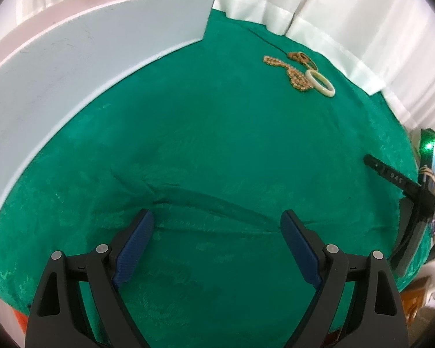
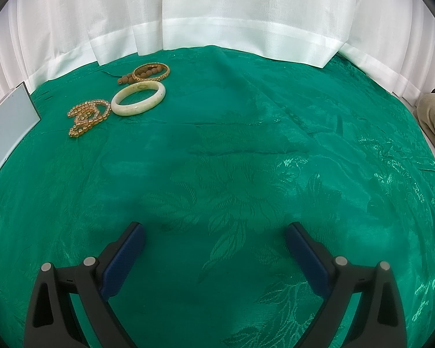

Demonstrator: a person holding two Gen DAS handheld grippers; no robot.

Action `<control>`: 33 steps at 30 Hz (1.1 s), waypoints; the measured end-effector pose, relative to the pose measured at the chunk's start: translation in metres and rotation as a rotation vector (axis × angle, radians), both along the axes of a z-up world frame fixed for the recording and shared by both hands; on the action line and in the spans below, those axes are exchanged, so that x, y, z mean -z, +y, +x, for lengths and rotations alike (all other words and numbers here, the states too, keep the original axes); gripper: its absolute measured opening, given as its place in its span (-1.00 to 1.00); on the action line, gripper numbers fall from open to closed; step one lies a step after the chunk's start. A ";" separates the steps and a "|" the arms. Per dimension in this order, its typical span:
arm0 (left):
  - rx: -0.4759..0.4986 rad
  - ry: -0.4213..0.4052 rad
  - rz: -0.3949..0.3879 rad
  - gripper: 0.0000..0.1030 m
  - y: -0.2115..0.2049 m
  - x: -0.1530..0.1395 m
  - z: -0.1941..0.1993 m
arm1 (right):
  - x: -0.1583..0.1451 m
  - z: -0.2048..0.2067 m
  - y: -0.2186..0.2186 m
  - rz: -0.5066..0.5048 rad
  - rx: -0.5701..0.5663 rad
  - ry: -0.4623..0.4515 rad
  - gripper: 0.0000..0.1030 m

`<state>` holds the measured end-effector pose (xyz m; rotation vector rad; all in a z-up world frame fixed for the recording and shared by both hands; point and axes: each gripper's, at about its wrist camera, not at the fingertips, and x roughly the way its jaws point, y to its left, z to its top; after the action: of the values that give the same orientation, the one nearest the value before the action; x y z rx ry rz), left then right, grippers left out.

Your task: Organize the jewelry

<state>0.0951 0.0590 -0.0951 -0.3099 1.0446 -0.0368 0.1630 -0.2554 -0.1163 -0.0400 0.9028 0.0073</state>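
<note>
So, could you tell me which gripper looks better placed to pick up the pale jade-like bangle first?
Probably the right gripper: the pale jade-like bangle looks nearer in its view, with bare green cloth between. The left gripper, also open and empty, sees it farther off.

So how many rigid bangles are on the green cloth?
2: the white bangle beside the amber bead strand, and the gold bangle just behind it. More could be hidden.

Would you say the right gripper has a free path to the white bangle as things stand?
Probably yes. The right gripper is open and empty, and only bare green cloth lies between it and the white bangle. The amber beads sit close beside the bangle, so they might get nudged.
</note>
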 end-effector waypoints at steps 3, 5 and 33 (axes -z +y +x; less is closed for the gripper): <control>0.015 0.000 0.017 0.75 -0.003 -0.002 0.008 | 0.000 0.000 0.000 0.000 0.000 0.000 0.94; 0.025 -0.001 0.030 0.75 -0.005 -0.005 0.018 | 0.000 0.000 0.000 0.000 0.000 0.000 0.94; 0.323 -0.115 0.216 -0.52 -0.141 0.006 0.254 | 0.000 0.002 0.001 0.000 -0.002 0.006 0.99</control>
<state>0.3491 -0.0820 -0.1015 0.0584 0.9657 -0.2286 0.1650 -0.2540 -0.1159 -0.0407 0.9089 0.0089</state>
